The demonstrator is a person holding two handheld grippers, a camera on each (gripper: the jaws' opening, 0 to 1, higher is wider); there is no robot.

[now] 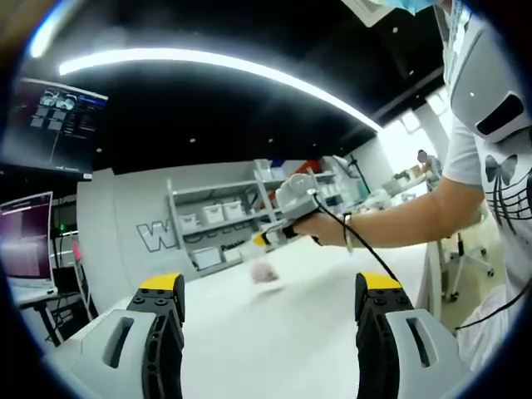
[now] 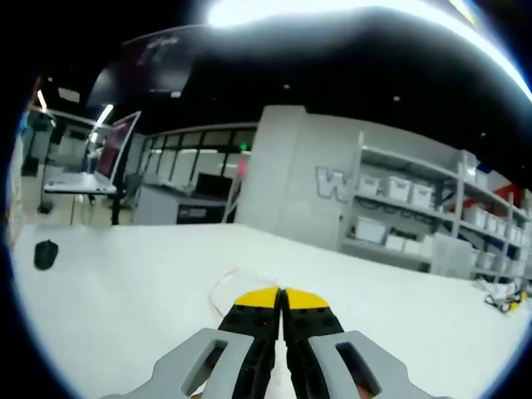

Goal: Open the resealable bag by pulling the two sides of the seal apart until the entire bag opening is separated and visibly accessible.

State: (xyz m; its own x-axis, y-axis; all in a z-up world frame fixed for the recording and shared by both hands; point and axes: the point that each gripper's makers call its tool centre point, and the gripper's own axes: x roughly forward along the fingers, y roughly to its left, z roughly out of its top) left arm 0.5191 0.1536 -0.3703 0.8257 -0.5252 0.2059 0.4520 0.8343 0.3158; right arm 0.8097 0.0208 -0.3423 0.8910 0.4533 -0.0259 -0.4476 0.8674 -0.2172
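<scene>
In the left gripper view, a small pinkish, blurred bag (image 1: 266, 272) lies on the white table (image 1: 332, 332) ahead of my left gripper (image 1: 270, 287), whose jaws stand wide open with nothing between them. A person's hand holds my right gripper (image 1: 264, 238) just above that bag. In the right gripper view, my right gripper (image 2: 281, 298) has its yellow-tipped jaws shut. A faint clear bag edge with a thin red line (image 2: 219, 281) shows on the table just left of the tips. I cannot tell whether the jaws pinch it.
A black mouse (image 2: 46, 253) sits far left on the table. Shelves with white bins (image 1: 212, 216) stand behind the table against a grey wall. Monitors (image 1: 25, 237) are off to the left, and an open laptop (image 2: 96, 166) rests on a raised stand.
</scene>
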